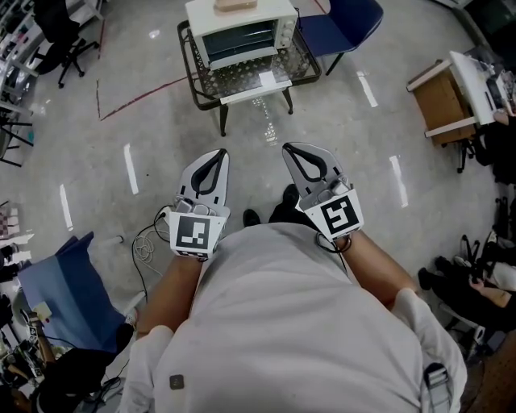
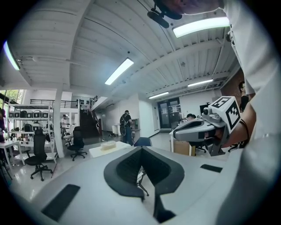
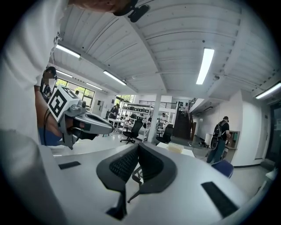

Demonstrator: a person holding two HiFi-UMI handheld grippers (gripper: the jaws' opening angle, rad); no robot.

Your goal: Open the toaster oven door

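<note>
**Toaster oven stands well ahead of you**

Head view: it is a white box, its dark glass door shut, on a black wire-frame worktop. Your forearms reach forward level, left claw beside right claw, their cubes bearing black-and-white square markers.

Left gripper view: ribbed black pads pressed together, nothing between.

Right gripper view: pads likewise together.

I'm looking down at a glossy grey floor that is reflecting the ceiling strip lights. A blue chair is standing ahead, a black office chair sitting far left, and a wooden cabinet waiting right.
</note>
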